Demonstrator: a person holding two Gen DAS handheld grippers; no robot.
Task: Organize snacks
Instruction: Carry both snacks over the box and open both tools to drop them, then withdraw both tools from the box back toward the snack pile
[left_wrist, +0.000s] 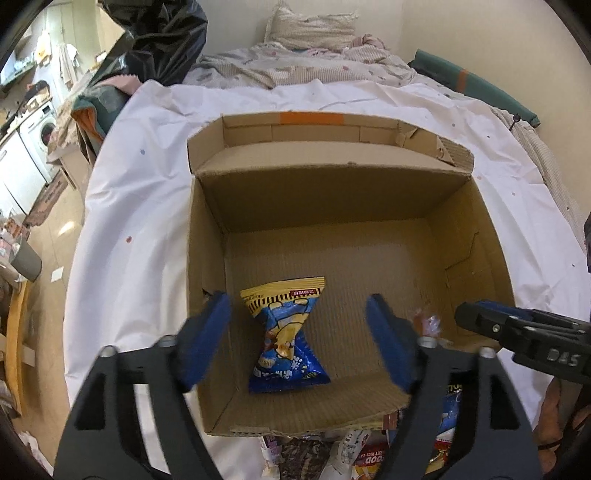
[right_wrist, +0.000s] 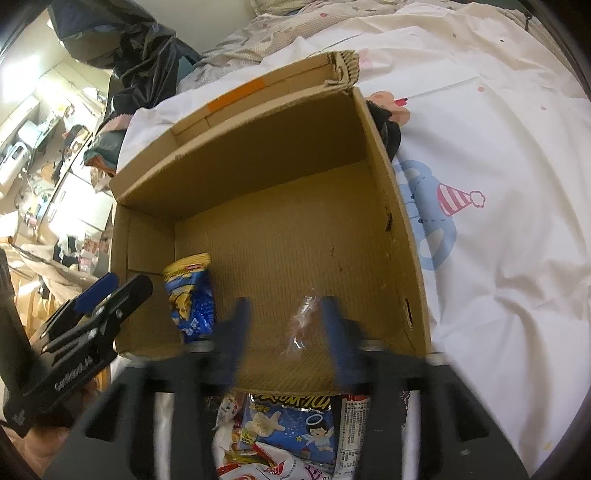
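An open cardboard box (left_wrist: 472, 236) (right_wrist: 399, 206) stands on a white sheet. A blue and yellow snack bag (left_wrist: 286, 334) lies on its floor near the front left; it also shows in the right wrist view (right_wrist: 192, 299). My left gripper (left_wrist: 299, 339) is open above that bag, one pad on each side, not touching it. My right gripper (right_wrist: 286, 332) is open over the box's front right, with a clear wrapped snack (right_wrist: 303, 325) between its fingers, loose in the gap. That snack shows by the right gripper's tip in the left wrist view (left_wrist: 428, 323).
A pile of snack packets (right_wrist: 291, 432) lies just in front of the box, also seen in the left wrist view (left_wrist: 351, 454). The white sheet (left_wrist: 147, 177) covers a bed with bedding and a pillow (left_wrist: 310, 29) behind. The floor and furniture lie off the left edge.
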